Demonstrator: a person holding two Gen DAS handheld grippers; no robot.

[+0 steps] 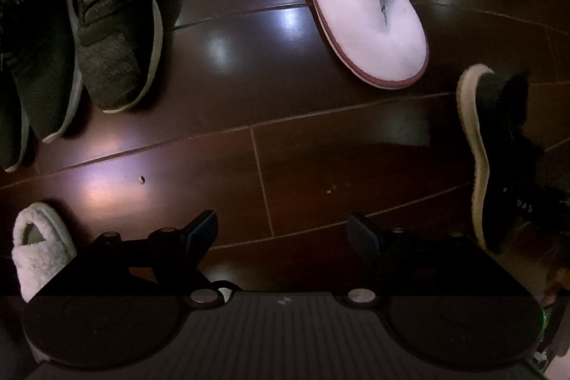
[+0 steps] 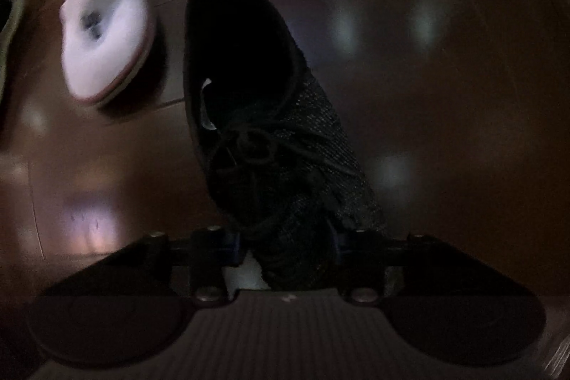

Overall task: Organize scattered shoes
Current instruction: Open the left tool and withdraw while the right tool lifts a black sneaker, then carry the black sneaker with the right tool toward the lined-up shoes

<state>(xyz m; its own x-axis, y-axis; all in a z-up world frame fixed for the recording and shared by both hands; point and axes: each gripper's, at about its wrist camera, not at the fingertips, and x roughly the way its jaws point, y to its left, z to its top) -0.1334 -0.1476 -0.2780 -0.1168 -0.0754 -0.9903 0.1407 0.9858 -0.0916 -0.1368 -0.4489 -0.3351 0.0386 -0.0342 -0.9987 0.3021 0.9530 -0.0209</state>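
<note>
Over glossy plank floor (image 1: 231, 148), right gripper (image 2: 286, 246) jaws clamp a knit sneaker (image 2: 270, 145); left gripper (image 1: 283, 230) jaws gape wide.

Glossy dark wood floor (image 1: 302, 148); fluffy plush slipper (image 1: 363, 6) beside matt knit sneakers (image 1: 114, 24) with smooth rubber soles.
</note>
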